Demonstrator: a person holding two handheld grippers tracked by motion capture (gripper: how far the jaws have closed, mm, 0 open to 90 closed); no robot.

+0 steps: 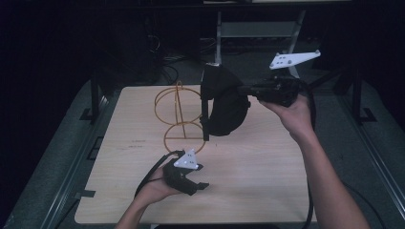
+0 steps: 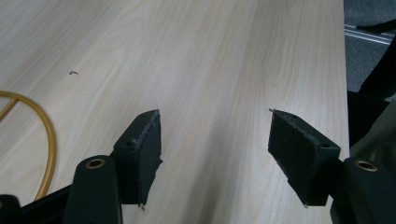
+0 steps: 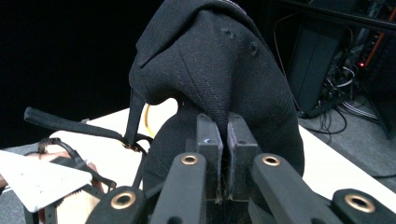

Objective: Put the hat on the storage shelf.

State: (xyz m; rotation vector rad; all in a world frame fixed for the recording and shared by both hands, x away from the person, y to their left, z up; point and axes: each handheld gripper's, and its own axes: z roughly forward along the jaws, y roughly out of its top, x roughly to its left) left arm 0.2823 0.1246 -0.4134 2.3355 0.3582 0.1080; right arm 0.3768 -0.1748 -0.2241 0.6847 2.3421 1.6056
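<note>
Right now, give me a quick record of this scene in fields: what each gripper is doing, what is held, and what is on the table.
held item: black fabric bag with a strap, hanging above the table
right gripper: jaws shut on a fold of the bag's fabric, raised over the far right of the table
left gripper: jaws open, nothing between them, low over the near part of the table
on the table: yellow wire stand with rings, partly behind the bag
surface: light wooden table
</note>
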